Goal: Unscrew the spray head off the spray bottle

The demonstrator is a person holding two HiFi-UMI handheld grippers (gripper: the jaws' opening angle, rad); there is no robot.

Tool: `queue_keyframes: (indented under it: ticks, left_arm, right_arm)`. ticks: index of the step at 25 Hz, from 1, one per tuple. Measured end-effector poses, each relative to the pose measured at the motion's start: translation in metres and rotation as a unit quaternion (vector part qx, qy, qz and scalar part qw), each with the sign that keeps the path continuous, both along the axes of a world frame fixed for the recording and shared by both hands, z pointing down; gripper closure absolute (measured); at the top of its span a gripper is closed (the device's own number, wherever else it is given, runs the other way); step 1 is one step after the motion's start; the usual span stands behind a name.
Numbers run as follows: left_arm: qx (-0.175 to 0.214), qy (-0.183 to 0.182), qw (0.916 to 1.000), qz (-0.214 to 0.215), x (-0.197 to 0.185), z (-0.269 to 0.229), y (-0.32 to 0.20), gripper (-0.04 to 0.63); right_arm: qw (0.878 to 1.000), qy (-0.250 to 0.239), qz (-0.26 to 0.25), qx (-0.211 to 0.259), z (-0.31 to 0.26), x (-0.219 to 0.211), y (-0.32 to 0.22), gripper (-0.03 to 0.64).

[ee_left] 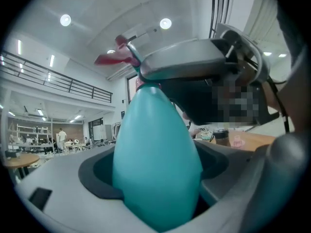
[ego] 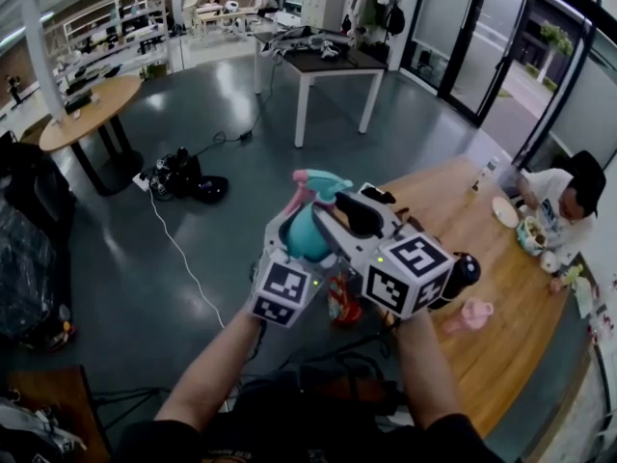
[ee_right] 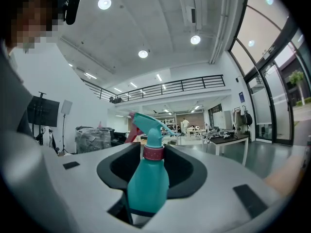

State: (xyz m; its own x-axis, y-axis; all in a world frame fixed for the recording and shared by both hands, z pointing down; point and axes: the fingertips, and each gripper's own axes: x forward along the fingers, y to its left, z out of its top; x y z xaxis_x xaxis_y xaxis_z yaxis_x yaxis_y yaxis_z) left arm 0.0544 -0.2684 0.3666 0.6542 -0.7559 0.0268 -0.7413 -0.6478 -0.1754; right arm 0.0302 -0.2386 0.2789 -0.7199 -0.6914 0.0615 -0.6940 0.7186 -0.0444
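Both tools hold the spray bottle [ego: 308,237] up in the air: my left gripper [ee_left: 158,178] is closed on its teal body, my right gripper [ee_right: 148,188] too. The spray head [ee_right: 148,125] sits on its pink collar [ee_right: 153,152], so I judge all unscrewing is left.

- Grey polished floor [ego: 289,172], with a white cable [ego: 178,249] trailing across it.
- Long wooden table [ego: 501,297] on the right; a person [ego: 564,196] sits at its far end.
- Round wooden table [ego: 92,104] on dark legs at the left.
- Dark-topped table [ego: 333,64] with white legs, further back.
- White shelving [ego: 106,17] along the far left wall.
- Tall glass doors [ego: 487,41] in dark frames on the right, with daylight outside.
- Bare concrete ceiling [ee_right: 160,28] with round lights [ee_right: 104,3].
- Railed upper gallery [ee_right: 170,87] across the back.
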Motion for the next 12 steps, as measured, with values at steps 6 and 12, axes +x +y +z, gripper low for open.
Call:
queue_keyframes:
  ticks: [6,12]
  left_arm:
    - [-0.007,0.003,0.9991,0.041,0.007,-0.001,0.011,0.152]
    - [-0.023,0.016,0.9929,0.116,0.012,-0.004,0.028,0.152]
  right_arm:
    - [1.000,0.006,-0.024,0.009,0.000,0.001,0.004,0.474]
    - [0.996,-0.007,-0.084,0.019,-0.003,0.000,0.015,0.477]
